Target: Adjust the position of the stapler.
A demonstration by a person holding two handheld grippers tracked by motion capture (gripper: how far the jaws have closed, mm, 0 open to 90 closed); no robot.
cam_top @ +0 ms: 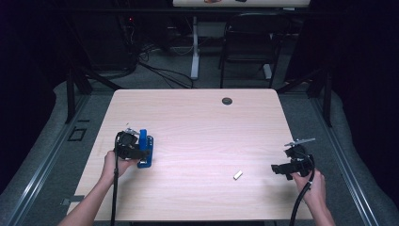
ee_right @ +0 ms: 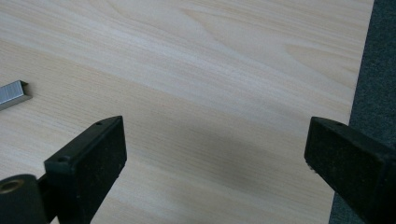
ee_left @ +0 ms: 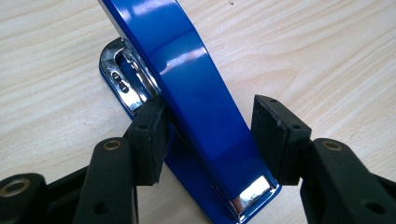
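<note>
On the table [cam_top: 197, 117], the left gripper [cam_top: 141, 151] sits at a blue stapler [cam_top: 145, 149]; the right gripper [cam_top: 278, 169] hovers near-right, staples [cam_top: 238, 175] lying between.

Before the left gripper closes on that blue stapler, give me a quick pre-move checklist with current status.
1. Stapler between the jaws of the left gripper: ok, its blue arm runs up between the two pads.
2. Both pads pressing on it: not ok, the left pad touches or nearly touches, and a gap shows at the right pad.
3. Stapler lid raised off its base: ok, the chrome channel is exposed.
4. Staple strip loose on the table: ok, lying apart from the stapler.
5. Right gripper free: ok, jaws wide open with bare wood between them.
</note>
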